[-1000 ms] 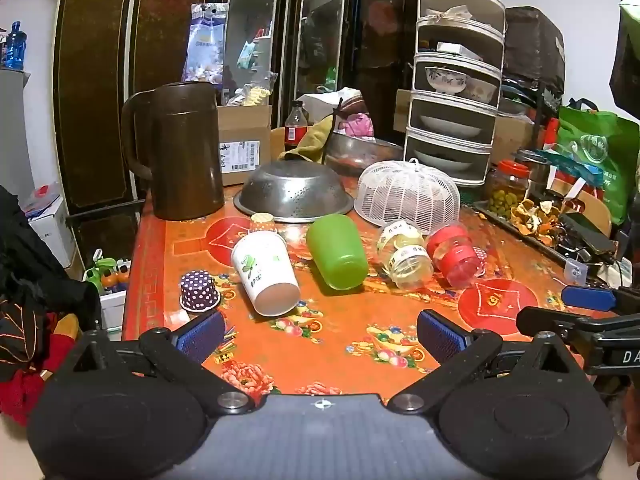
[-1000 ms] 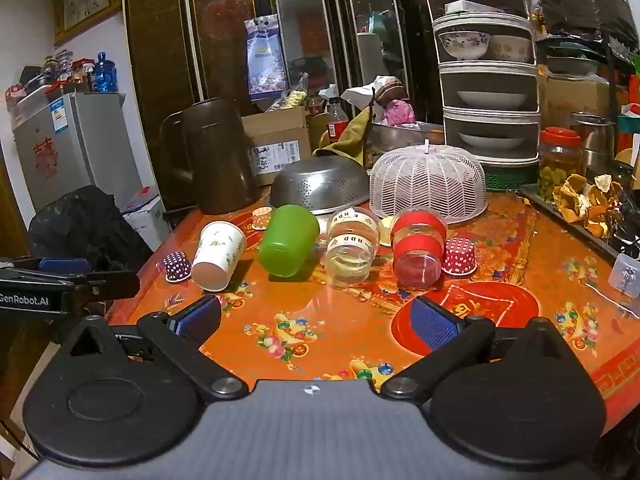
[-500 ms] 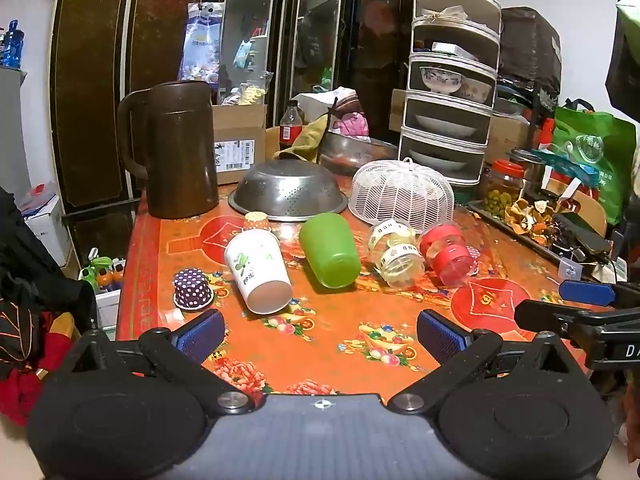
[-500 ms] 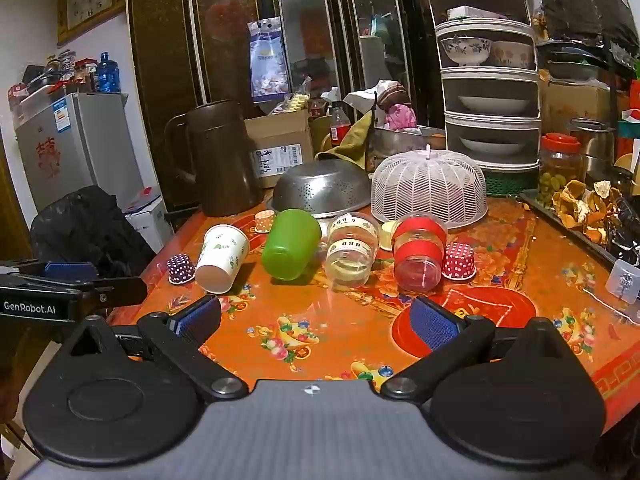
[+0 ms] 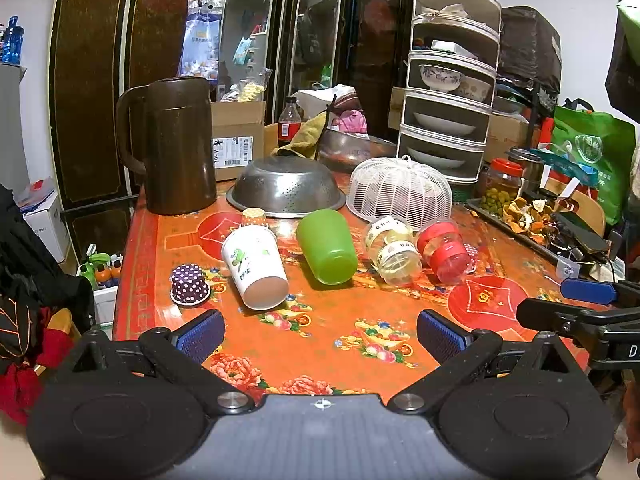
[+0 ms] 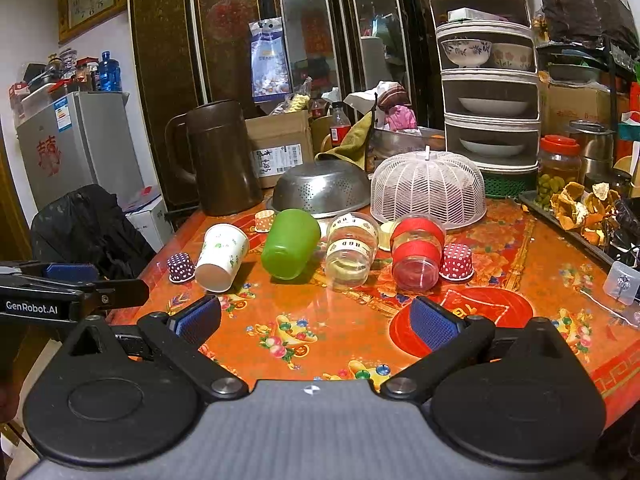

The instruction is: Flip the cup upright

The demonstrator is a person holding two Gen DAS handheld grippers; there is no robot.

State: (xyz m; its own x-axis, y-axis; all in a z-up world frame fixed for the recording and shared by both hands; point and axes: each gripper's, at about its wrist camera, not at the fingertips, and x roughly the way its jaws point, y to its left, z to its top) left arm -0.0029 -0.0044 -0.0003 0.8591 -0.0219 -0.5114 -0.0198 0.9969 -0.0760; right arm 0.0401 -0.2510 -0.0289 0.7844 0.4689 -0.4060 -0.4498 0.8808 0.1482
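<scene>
Several cups lie on their sides in a row on the orange patterned table [image 5: 320,328]: a white paper cup [image 5: 254,266] [image 6: 221,257], a green plastic cup [image 5: 326,251] [image 6: 290,242], a clear cup with a white band [image 5: 394,251] [image 6: 351,250] and a clear cup with red bands [image 5: 444,251] [image 6: 416,254]. My left gripper [image 5: 320,332] is open and empty, hovering near the table's front edge, short of the cups. My right gripper [image 6: 316,320] is open and empty, also short of the cups. Each gripper shows at the edge of the other's view.
Small dotted paper cups [image 5: 189,289] [image 6: 456,261] stand upside down beside the row. Behind are a brown jug [image 5: 176,144], an upturned steel colander [image 5: 286,188], a white mesh food cover [image 5: 400,192], a tiered dish rack [image 5: 452,92] and a tray of peels [image 5: 528,216].
Both grippers have drawn back slightly from the table; the cups look a little farther. Nothing on the table has moved, and both grippers stay open.
</scene>
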